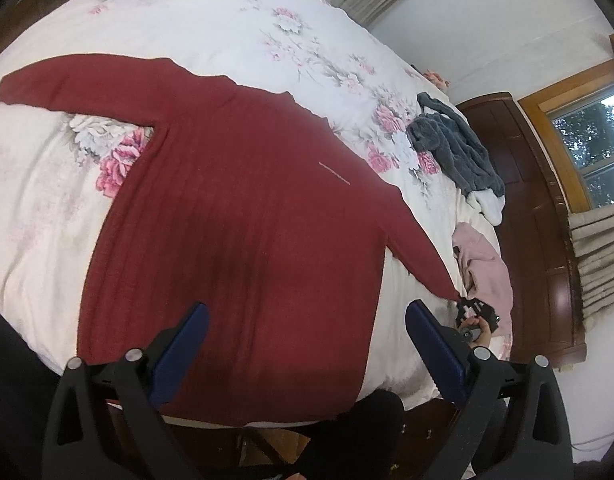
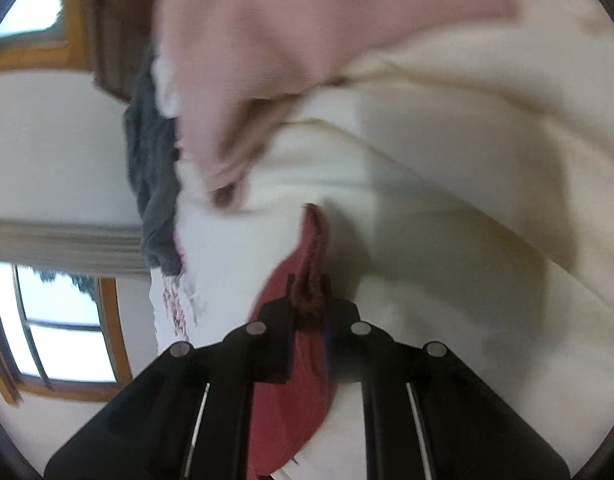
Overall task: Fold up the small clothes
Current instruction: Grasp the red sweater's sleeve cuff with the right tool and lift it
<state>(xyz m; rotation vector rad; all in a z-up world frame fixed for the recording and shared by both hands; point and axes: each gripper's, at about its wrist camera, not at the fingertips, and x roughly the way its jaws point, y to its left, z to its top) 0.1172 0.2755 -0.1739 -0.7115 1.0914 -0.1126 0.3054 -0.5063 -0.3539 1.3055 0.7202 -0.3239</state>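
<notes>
On the floral bedspread (image 1: 211, 20), a flat, ribbed, dark-red sweater (image 1: 235, 216).

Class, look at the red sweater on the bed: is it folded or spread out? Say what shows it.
Spread out. The red sweater lies flat on the bed, both sleeves stretched sideways; the right tool pinches one cuff.

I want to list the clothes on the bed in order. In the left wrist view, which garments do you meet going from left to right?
Red sweater, spread flat on the floral bedspread → grey fleece garment → pink garment, near the right tongs that pinch the sweater's sleeve end.
</notes>
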